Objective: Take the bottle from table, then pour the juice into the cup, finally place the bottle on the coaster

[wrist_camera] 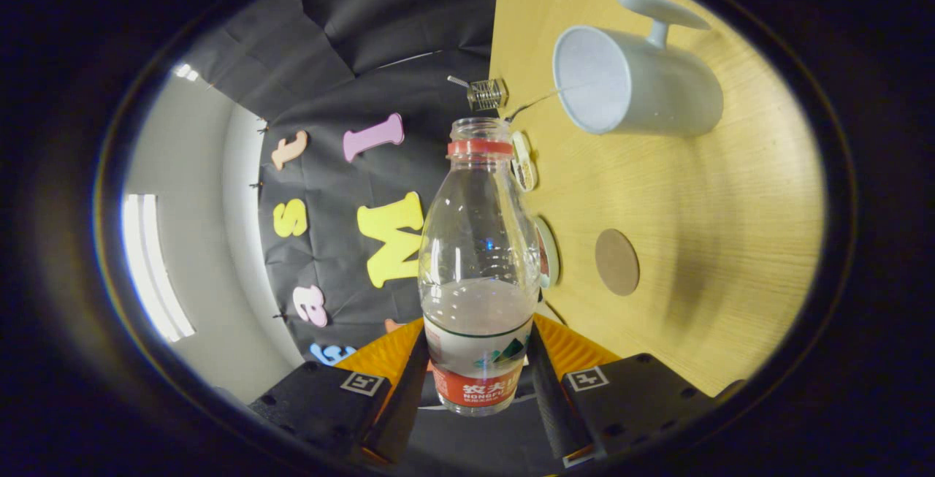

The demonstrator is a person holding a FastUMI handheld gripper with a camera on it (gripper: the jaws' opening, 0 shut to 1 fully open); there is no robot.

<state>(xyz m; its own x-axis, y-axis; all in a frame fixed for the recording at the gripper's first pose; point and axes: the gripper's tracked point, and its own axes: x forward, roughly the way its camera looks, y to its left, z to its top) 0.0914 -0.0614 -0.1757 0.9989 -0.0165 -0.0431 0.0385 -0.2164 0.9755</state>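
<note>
Gripper view: the gripper [478, 375] clenches the uncapped bottle [478, 265] between both fingers, tipped sideways toward the cup [643, 86]; the coaster [617, 261] lies on the table [730, 199].

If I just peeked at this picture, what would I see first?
First the clear bottle, uncapped and part full, clamped between the gripper's two fingers. Beyond it on the wooden table stands a pale cup with a handle, and nearer the fingers lies a round brown coaster.

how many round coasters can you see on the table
1. The brown round coaster lies flat on the wooden table, beyond the gripper shut on the bottle, apart from the cup. The bottle may hide others.
</note>
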